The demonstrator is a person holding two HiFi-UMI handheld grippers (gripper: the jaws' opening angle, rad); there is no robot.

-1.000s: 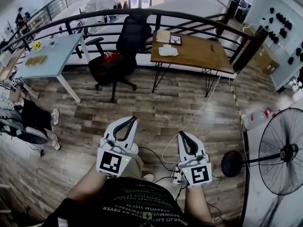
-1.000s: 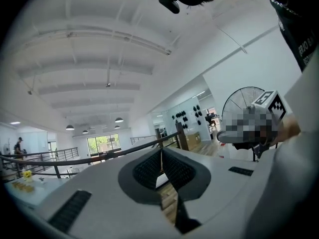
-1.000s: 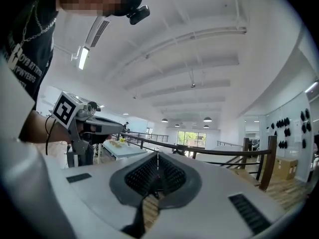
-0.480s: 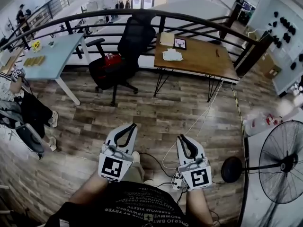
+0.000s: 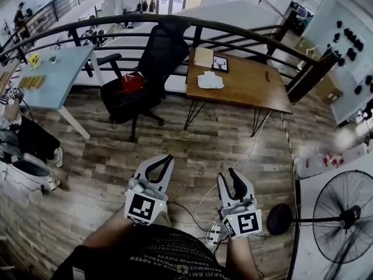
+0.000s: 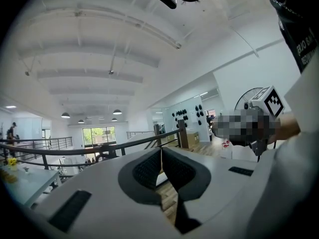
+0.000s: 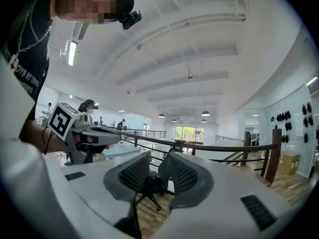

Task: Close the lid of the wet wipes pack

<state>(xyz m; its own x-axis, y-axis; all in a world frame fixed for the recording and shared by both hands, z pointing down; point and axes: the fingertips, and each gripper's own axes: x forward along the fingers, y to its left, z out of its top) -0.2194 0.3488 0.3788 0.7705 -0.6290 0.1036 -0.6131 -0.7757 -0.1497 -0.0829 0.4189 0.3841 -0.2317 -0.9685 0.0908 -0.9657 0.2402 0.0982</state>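
A white flat pack (image 5: 210, 80), too small to tell as the wet wipes, lies on the wooden table (image 5: 250, 86) far ahead, beside a small framed picture (image 5: 220, 64) and a sheet of paper. Both grippers hang over the floor, well short of the table. My left gripper (image 5: 168, 158) (image 6: 160, 151) has its pads pressed together with nothing in them. The jaws of my right gripper (image 5: 228, 172) (image 7: 157, 159) are opening, and a gap shows between the ribbed pads with nothing inside. Each gripper also shows in the other's view, the right gripper's marker cube (image 6: 269, 101) and the left gripper's cube (image 7: 64, 120).
A black office chair (image 5: 152, 54) with a red thing on its seat stands left of the wooden table. A light-blue table (image 5: 55, 74) is farther left, and a dark railing (image 5: 233, 27) runs behind. A standing fan (image 5: 341, 223), floor cables and a power strip (image 5: 213, 235) lie near my feet.
The person has walked forward, so the chair and tables have shifted in the head view. The right gripper's jaws, shut before, now stand apart. The left gripper stays shut.
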